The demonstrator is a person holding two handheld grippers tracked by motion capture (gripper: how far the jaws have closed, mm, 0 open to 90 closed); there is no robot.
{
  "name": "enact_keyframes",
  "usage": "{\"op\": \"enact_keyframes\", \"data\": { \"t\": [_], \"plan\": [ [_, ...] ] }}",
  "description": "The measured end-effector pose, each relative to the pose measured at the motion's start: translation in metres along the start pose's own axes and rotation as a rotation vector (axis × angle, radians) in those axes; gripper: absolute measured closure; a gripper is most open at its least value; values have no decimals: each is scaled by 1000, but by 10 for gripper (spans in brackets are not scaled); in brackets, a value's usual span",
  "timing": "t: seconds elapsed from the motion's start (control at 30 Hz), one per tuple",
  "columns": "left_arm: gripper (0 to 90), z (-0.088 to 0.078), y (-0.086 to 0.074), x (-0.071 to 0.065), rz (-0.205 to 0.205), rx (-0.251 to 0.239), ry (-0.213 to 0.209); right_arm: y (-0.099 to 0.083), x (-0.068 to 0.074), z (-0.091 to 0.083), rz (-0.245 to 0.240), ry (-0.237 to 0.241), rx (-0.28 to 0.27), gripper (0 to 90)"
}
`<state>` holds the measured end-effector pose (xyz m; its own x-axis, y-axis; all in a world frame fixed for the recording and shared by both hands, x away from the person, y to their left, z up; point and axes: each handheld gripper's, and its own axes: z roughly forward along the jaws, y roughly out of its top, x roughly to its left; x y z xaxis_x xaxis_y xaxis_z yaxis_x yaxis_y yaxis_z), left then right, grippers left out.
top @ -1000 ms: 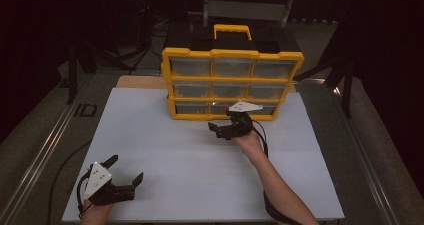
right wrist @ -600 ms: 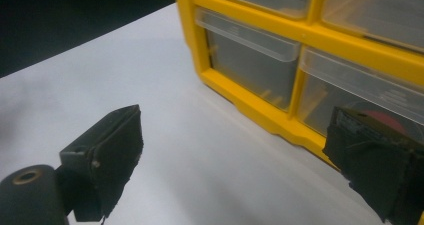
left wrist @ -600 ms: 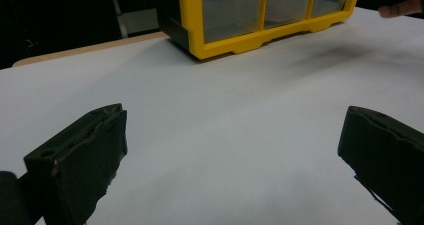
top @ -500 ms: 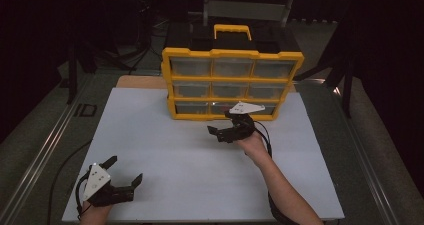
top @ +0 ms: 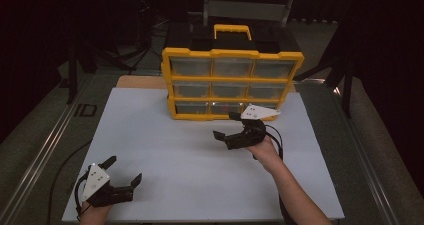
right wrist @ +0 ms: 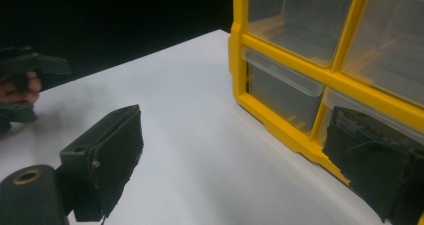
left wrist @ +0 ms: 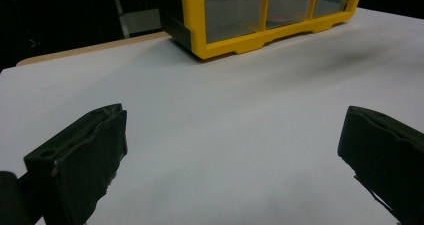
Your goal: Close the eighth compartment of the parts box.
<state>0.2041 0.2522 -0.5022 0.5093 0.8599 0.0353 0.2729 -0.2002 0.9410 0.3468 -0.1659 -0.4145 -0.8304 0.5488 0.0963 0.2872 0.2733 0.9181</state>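
Hovering just in front of the yellow drawer organizer (top: 232, 82) at the back of the white table (top: 165, 155), right gripper (top: 227, 127) was wide open & empty, prob. lined up w/ its bottom row of drawers (right wrist: 282, 92). Left gripper (top: 122, 170) sat near the front edge, spread wide, holding nothing, out of the way.

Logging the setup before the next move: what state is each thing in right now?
Drawer organizer: upright at the back of the white mat, all drawers shut.
Left hand-held gripper: open, holding nothing, near the mat's front corner.
Right hand-held gripper: open, holding nothing, just before the bottom drawers.
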Motion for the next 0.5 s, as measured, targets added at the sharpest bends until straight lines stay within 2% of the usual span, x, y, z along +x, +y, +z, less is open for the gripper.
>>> {"op": "enact_keyframes", "data": {
  "t": [0.17,0.5],
  "plan": [
    [2,0,0,0,4,2,0,1,1,-16,-7,16,-17,83],
    [2,-1,0,1,-1,0,6,-4,0,-51,-36,-15,-53,83]
  ]
}}
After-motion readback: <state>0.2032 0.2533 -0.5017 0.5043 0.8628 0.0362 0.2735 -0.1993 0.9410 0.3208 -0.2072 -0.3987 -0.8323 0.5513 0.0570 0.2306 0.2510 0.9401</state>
